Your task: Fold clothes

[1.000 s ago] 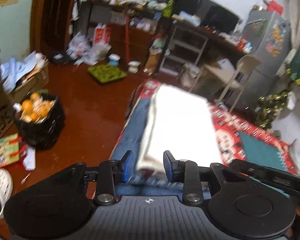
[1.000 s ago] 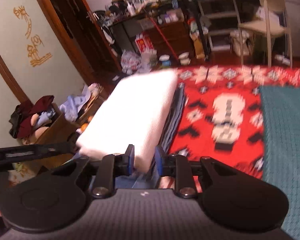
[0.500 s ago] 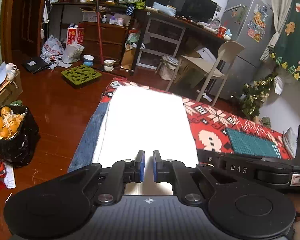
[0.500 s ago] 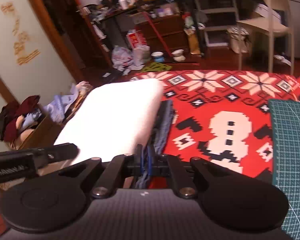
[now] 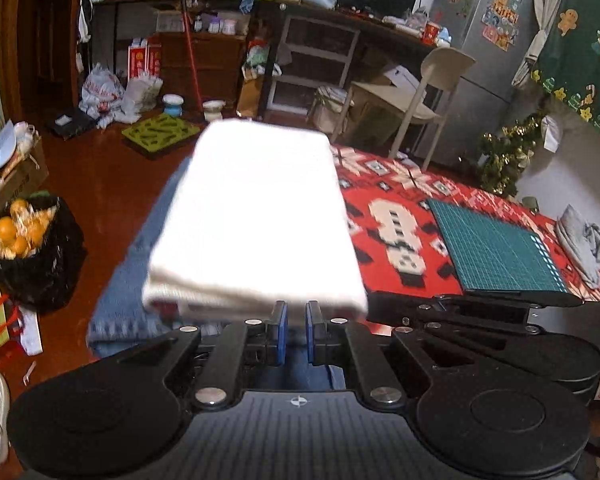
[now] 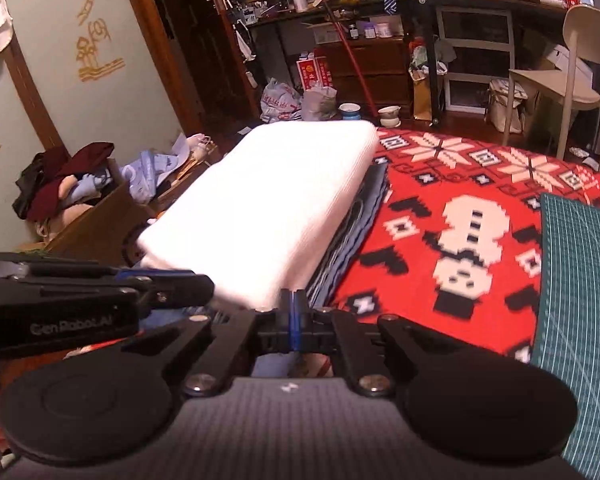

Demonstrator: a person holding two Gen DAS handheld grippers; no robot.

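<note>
Folded white cloth (image 5: 256, 220) sits on top of a folded blue garment (image 5: 120, 304), both at the left edge of the table with the red patterned cover (image 6: 452, 200). The stack's left side looks flush with or slightly past the table edge; floor is visible just beside it.

Left gripper (image 5: 296, 334): jaws nearly together, narrow gap, at the near edge of the white cloth; blue fabric shows in the gap, but whether the pads pinch any cloth can't be told. Right gripper (image 6: 294, 320): jaws fully together at the near right corner of the stack, just beside the layered blue edges; what's between the pads, if anything, is hidden.

Step in hand, as a judgement: either lifting the near end of the stack to fold or shift it, or tidying after placing the white piece on top.

To do it well:
- Catch all layers at both near corners, not just the top one.
- Move both hands level and together so the white cloth doesn't slide off the blue.
- Keep the stack away from the table edge.
- Green cutting mat (image 5: 496, 248) is well apart on the right, no obstacle.
</note>
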